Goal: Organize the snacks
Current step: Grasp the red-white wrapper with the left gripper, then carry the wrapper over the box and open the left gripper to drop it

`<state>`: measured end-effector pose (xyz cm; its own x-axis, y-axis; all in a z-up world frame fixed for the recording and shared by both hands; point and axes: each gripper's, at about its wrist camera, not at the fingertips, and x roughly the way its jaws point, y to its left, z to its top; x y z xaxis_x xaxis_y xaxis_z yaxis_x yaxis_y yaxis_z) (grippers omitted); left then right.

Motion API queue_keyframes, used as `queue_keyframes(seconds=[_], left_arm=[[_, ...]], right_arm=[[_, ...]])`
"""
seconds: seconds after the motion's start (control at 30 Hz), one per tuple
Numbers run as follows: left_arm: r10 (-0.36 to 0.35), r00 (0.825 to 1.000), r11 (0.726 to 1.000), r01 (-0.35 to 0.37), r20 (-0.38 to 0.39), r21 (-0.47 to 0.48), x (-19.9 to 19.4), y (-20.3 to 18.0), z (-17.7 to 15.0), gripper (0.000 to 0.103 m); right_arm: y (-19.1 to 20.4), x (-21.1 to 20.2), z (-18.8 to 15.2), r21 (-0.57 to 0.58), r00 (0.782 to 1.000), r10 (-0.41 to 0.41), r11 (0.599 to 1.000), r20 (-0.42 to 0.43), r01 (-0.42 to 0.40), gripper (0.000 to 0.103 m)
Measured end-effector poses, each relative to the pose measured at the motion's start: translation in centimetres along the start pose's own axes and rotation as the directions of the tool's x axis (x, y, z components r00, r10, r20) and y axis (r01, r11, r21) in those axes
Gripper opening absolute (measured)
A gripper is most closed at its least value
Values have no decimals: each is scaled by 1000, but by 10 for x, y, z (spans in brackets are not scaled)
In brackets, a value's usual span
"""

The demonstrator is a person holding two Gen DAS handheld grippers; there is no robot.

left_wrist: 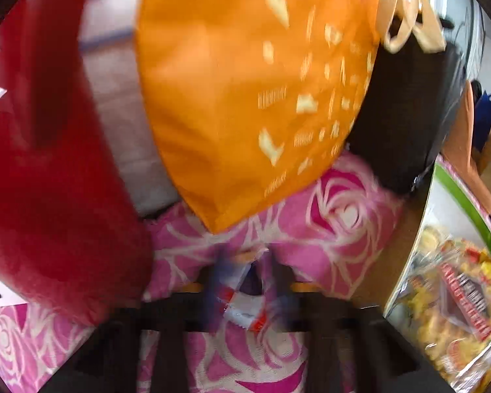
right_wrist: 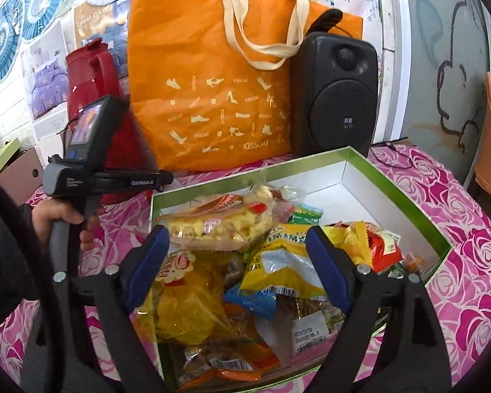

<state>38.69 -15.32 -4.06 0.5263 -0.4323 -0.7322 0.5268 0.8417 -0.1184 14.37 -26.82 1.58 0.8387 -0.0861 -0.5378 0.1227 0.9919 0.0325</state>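
Note:
A green-rimmed box (right_wrist: 440, 244) on the pink rose tablecloth holds several snack packets, among them a clear bag of yellow puffs (right_wrist: 222, 226) and a yellow packet (right_wrist: 284, 262). My right gripper (right_wrist: 237, 262) is open above the box, its blue pads either side of the snacks, holding nothing. My left gripper (left_wrist: 245, 281) is shut on a small white, blue and red snack packet (left_wrist: 242, 308) just above the tablecloth, left of the box (left_wrist: 409, 262). The left wrist view is blurred. The left gripper also shows in the right wrist view (right_wrist: 160, 178), held by a hand.
An orange tote bag (right_wrist: 212, 75) stands behind the box, with a red jug (right_wrist: 91, 75) to its left and a black speaker (right_wrist: 335, 95) to its right. The tote (left_wrist: 245, 82), jug (left_wrist: 49, 163) and speaker (left_wrist: 406, 114) fill the left wrist view.

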Motion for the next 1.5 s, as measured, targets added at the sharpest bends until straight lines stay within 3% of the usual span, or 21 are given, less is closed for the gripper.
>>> queue_keyframes(seconds=[0.07, 0.4, 0.63, 0.9, 1.03, 1.07, 1.13, 1.17, 1.23, 1.37, 1.5], left_arm=[[-34, 999, 999, 34, 22, -8, -7, 2, -5, 16], [-23, 995, 999, 18, 96, 48, -89, -13, -17, 16], [-134, 974, 986, 114, 182, 118, -154, -70, -2, 16], [-228, 961, 955, 190, 154, 229, -159, -152, 1, 16], [-225, 964, 948, 184, 142, 259, -148, -177, -2, 17], [-225, 964, 948, 183, 141, 261, -145, -181, -3, 22], [-213, 969, 952, 177, 125, 251, -140, -186, -7, 64], [-195, 972, 957, 159, 129, 242, -139, -186, -9, 91], [-152, 974, 968, 113, 169, 224, -143, -186, -15, 94], [-89, 981, 978, 53, 175, 201, -154, -184, -26, 94], [-26, 978, 984, -11, 205, 176, -176, -178, -43, 94]], right_arm=[[0, 1, -3, 7, 1000, 12, 1000, -11, -12, 86], [-1, -16, -7, 40, 999, 49, 998, -9, -48, 86], [-17, -42, -11, 65, 1000, 24, 998, 1, -24, 86], [-45, -58, -19, 99, 1000, 7, 995, -17, -5, 86], [-57, -58, -25, 116, 999, 11, 993, -32, -7, 86], [-59, -58, -26, 117, 999, 12, 993, -35, -8, 86], [-63, -59, -28, 114, 999, 16, 993, -39, -12, 86], [-64, -59, -30, 108, 999, 17, 994, -42, -13, 86], [-64, -59, -31, 97, 999, 14, 995, -45, -9, 87], [-64, -60, -34, 81, 997, 3, 997, -73, 3, 89], [-59, -73, -37, 39, 997, -5, 999, -81, 8, 99]])
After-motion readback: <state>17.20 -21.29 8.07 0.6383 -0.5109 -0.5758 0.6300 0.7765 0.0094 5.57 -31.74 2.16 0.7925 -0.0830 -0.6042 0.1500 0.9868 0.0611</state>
